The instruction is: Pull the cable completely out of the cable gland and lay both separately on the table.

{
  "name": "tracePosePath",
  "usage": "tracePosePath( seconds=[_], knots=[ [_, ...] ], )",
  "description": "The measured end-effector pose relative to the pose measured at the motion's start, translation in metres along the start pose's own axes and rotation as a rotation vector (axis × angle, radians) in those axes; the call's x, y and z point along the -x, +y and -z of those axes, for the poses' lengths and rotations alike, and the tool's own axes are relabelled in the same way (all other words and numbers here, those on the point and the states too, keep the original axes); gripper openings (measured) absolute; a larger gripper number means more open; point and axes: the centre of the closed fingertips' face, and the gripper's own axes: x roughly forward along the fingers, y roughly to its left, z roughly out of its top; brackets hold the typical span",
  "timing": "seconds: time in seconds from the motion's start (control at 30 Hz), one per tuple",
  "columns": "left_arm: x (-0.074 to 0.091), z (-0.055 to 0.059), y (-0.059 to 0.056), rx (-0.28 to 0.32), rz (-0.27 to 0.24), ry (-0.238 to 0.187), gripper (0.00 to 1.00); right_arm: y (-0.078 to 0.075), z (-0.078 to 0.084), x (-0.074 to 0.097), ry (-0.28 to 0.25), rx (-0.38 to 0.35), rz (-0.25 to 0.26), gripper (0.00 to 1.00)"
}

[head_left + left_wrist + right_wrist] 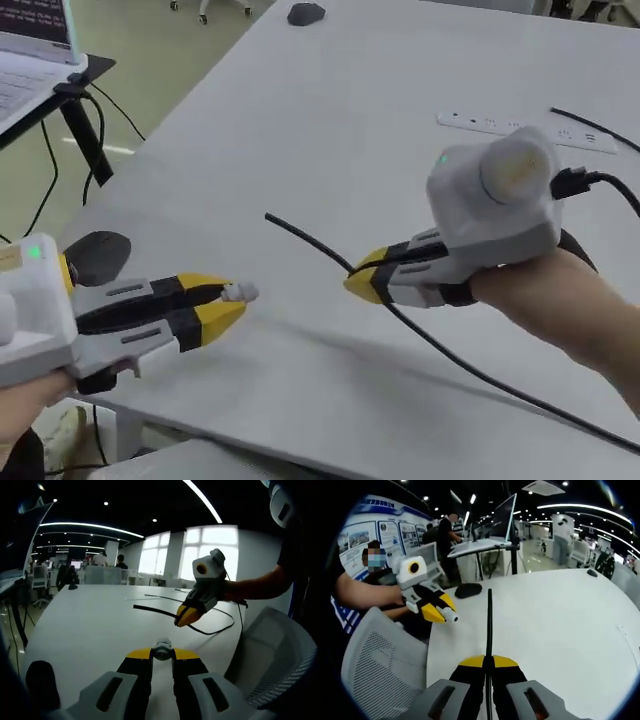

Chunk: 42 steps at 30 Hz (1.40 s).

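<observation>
- Left gripper (228, 299) (162, 656), nearest the head camera at lower left: its two yellow-tipped jaws are clenched on one small pale cable gland (241, 292) (162, 648), which juts from the tips. The right gripper view also shows this gripper (446, 614) and the gland (451, 616).
- One black cable (300, 238) (150, 610) (489, 615): its free end hangs in the air, apart from the gland, with nothing joining the two.
- Right gripper (356, 281) (182, 620) (488, 661): jaws closed on the cable a little back from the free end. Past the jaws the cable runs down over the table (330, 130) toward the lower right.
- Two grippers in all, tips pointing at each other across a gap, both held above the table near its front edge.
- Hands: the right hand (540, 290) wraps its gripper from behind, forearm coming in from the right; the left hand (25, 395) grips from below at the lower-left corner.
- On the table: one white power strip (530, 130) at the far right, one dark mouse (305, 14) at the far end, and one dark oval object (97, 255) beside the left gripper.
- One laptop (30, 50) on a stand beyond the table's left edge.
</observation>
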Motion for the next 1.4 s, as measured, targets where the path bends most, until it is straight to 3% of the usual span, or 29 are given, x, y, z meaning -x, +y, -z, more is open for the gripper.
tracePosePath(
  seconds=[0.23,0.37,0.53,0.63,0.83,1.03,1.17,1.23,1.37,1.4],
  knots=[
    [0.005,0.026,0.015,0.025,-0.077,0.026,0.15,0.003,-0.018,-0.032,-0.080,-0.016,0.032,0.00],
    [0.005,0.037,0.027,0.060,-0.123,0.018,0.15,-0.003,-0.023,-0.051,-0.114,-0.057,0.057,0.00],
    [0.002,0.047,0.029,0.072,-0.125,0.032,0.15,-0.006,-0.013,-0.070,-0.103,-0.112,0.048,0.00],
    [0.000,0.054,0.032,0.073,-0.134,0.039,0.15,-0.012,-0.017,-0.080,-0.140,-0.187,0.064,0.00],
    [-0.004,0.063,0.033,0.062,-0.149,0.048,0.15,-0.017,-0.018,-0.100,-0.172,-0.235,0.079,0.00],
    [-0.004,0.062,0.035,0.057,-0.152,0.027,0.15,-0.020,-0.014,-0.105,-0.162,-0.131,0.144,0.00],
    [-0.004,0.062,0.033,0.059,-0.137,0.030,0.15,-0.021,-0.009,-0.111,-0.148,-0.103,0.139,0.00],
    [-0.004,0.062,0.032,0.048,-0.137,0.028,0.15,-0.024,-0.009,-0.110,-0.144,-0.060,0.166,0.00],
    [-0.004,0.061,0.031,0.072,-0.131,0.026,0.15,-0.022,-0.009,-0.112,-0.142,-0.015,0.177,0.00],
    [-0.004,0.061,0.034,0.054,-0.147,0.030,0.15,-0.022,-0.009,-0.112,-0.139,-0.005,0.179,0.00]
  ],
)
